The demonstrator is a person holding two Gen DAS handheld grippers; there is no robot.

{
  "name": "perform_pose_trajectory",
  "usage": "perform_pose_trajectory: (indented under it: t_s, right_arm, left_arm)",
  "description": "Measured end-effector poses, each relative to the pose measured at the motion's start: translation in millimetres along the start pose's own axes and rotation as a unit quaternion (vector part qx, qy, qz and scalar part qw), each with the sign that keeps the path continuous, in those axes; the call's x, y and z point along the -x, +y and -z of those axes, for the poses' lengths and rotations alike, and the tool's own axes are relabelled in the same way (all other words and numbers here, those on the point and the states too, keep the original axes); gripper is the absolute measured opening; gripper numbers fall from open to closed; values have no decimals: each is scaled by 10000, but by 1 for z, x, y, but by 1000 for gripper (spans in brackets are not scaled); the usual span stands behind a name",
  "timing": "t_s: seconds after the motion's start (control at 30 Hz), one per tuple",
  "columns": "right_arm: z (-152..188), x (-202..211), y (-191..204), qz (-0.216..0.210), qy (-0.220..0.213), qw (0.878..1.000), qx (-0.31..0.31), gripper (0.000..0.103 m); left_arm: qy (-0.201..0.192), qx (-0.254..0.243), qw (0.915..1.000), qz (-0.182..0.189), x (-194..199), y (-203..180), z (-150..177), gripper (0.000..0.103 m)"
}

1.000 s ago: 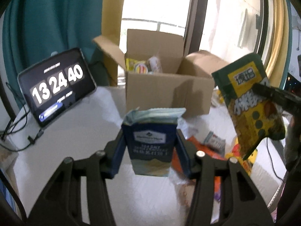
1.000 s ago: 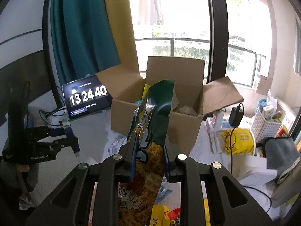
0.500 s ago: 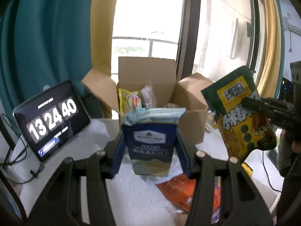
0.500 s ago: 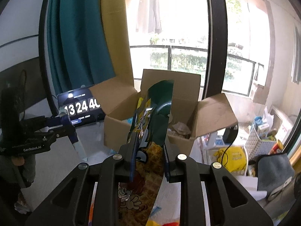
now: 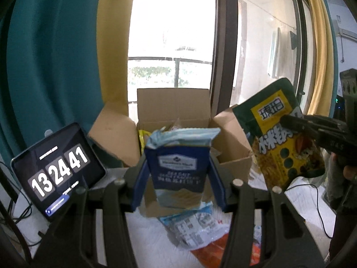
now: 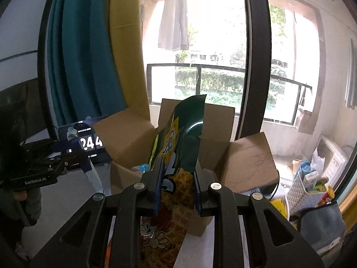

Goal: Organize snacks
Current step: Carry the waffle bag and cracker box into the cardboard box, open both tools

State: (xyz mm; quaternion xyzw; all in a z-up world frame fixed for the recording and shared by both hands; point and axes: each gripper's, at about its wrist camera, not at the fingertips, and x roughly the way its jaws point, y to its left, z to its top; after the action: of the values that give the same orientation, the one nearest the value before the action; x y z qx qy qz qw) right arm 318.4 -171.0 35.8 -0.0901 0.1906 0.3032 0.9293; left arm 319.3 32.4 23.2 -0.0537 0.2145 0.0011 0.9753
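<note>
Window-side table (image 5: 145, 230), open box (image 5: 174, 109) at back. Left gripper (image 5: 178, 174) half-open, clamping blue bag (image 5: 178, 167); right gripper (image 6: 176, 183) nearly closed on green bag (image 6: 187, 138). Both near box. Risk: bags collide at opening, snag flap. Only right view shows basket (image 6: 299, 192); only left shows loose packets (image 5: 194, 225).

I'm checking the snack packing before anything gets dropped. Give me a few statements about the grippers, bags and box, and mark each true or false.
1. The left gripper holds a dark blue snack bag. True.
2. The right gripper is empty. False: it is shut on a green and yellow snack bag.
3. The cardboard box has its flaps open. True.
4. The tablet lies inside the box. False: it leans outside, left of it.
5. The box is empty. False: packets show inside.
</note>
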Motion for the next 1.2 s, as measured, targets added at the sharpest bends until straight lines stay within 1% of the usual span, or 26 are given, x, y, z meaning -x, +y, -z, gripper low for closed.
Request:
perform_pose_trajectory:
  t_s: [0.37,0.53,0.67,0.87,1.0,1.07,1.1,1.13,1.17,1.2]
  right_arm:
    - [-21,-32,-11,148,-146,9996,173,24]
    - [-29,-50,-21,252,-214,9993,199,24]
    - [-34,-66,-27,389,-302,9986,202,24]
    - [-42,-93,-44,464,-367,9982,-32,24]
    - [-44,-109,-52,568,-343,9977,-134,25]
    - [-43,-117,-54,652,-333,9972,-148,25]
    - [-43,-122,-55,715,-306,9969,-131,33]
    - [-42,-128,-57,838,-239,9961,-110,54]
    - [-42,-132,-59,885,-218,9958,-132,64]
    - [-40,-132,-62,896,-241,9955,-187,70]
  left_arm:
    - [-187,7,9998,112,-33,3,-27,52]
    - [-252,-92,9994,201,-58,-2,-40,52]
    - [-197,-60,9992,339,-79,-9,-44,52]
    - [-90,-24,9986,527,-113,-20,-53,52]
    - [-37,-29,9984,566,-132,-26,-55,52]
    - [33,70,9978,652,-140,-24,-58,53]
    - [107,139,9978,632,-146,-24,-59,53]
    - [142,193,9979,604,-149,-24,-60,58]
    - [128,246,9979,591,-150,-23,-61,70]
    - [98,310,9978,573,-149,-22,-61,76]
